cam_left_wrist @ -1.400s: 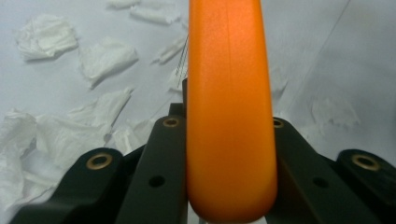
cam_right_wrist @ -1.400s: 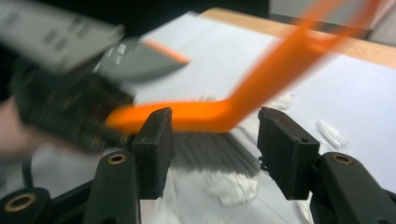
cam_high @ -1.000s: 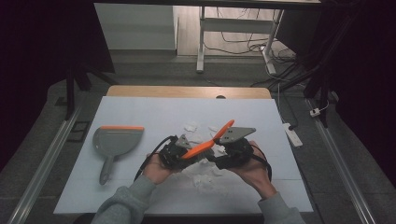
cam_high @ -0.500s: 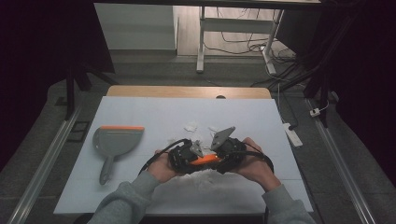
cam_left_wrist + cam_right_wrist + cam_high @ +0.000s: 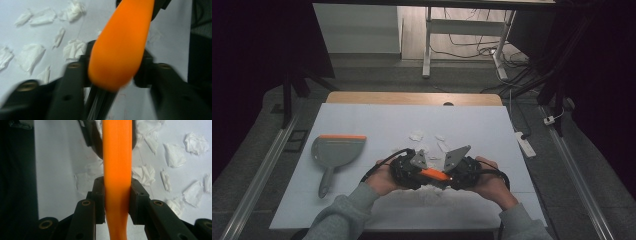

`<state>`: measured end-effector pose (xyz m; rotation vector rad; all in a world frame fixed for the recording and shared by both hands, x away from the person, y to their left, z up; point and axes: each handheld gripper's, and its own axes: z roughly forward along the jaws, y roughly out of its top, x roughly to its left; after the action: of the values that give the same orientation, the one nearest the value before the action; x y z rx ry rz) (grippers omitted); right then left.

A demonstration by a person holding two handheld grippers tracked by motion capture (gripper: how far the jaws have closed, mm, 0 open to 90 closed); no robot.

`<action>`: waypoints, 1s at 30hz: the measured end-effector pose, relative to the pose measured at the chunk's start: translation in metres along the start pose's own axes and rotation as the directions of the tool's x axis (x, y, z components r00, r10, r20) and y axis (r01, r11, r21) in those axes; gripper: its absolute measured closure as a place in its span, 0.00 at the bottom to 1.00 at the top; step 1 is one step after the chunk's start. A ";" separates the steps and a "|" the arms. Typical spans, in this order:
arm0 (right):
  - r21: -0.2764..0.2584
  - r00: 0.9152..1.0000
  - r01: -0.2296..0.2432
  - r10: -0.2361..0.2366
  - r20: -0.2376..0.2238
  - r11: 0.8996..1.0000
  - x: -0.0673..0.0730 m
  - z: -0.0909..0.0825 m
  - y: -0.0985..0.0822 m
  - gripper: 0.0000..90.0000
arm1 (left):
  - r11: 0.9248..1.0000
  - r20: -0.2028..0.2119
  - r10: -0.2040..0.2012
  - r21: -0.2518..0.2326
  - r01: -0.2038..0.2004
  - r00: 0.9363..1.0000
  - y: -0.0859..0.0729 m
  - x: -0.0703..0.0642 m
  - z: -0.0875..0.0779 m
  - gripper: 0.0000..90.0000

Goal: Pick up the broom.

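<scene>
One smooth orange brush handle (image 5: pixel 117 170), rounded and swelling toward its end, lies level between both hands just above the white table (image 5: pixel 362 125). The right gripper (image 5: pixel 116 195) has just closed and clamps it between flat black pads, while the left gripper (image 5: pixel 112 75) has just been opening, the handle between its jaws. Crumpled white paper scraps (image 5: pixel 417 135) lie around; a grey dustpan (image 5: pixel 332 152) with an orange edge sits left.

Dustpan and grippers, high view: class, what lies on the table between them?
Nothing: in the high view the table is bare between the dustpan and the left gripper; paper scraps lie farther back.
</scene>
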<state>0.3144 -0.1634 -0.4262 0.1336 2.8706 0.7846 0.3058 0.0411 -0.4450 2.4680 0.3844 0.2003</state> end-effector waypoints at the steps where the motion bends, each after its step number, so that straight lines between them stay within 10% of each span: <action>1: -0.007 1.000 -0.004 0.004 0.016 1.000 -0.001 -0.001 -0.002 0.78 | 0.999 -0.061 -0.022 -0.024 0.021 0.998 -0.003 -0.001 -0.007 0.51; 9: -0.101 0.993 -0.099 0.104 0.050 0.990 -0.012 -0.008 -0.016 0.78 | 0.984 -0.173 -0.160 -0.106 0.143 0.972 -0.040 -0.003 -0.031 0.33; 23: -0.151 0.953 -0.235 0.258 0.157 0.960 -0.027 -0.015 -0.019 0.78 | 0.913 -0.323 -0.407 -0.188 0.363 0.855 -0.156 -0.001 -0.067 0.32; 26: -0.177 0.940 -0.268 0.297 0.166 0.947 -0.032 -0.018 -0.023 0.78 | 0.883 -0.329 -0.467 -0.221 0.414 0.821 -0.173 -0.001 -0.071 0.32; 30: -0.213 0.910 -0.330 0.370 0.186 0.920 -0.041 -0.025 -0.030 0.78 | 0.874 -0.327 -0.484 -0.234 0.427 0.812 -0.179 0.001 -0.075 0.31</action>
<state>0.3494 -0.2068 -0.4143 0.6871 2.5790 1.0109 0.2493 0.2201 -0.4945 2.1034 1.0766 0.4824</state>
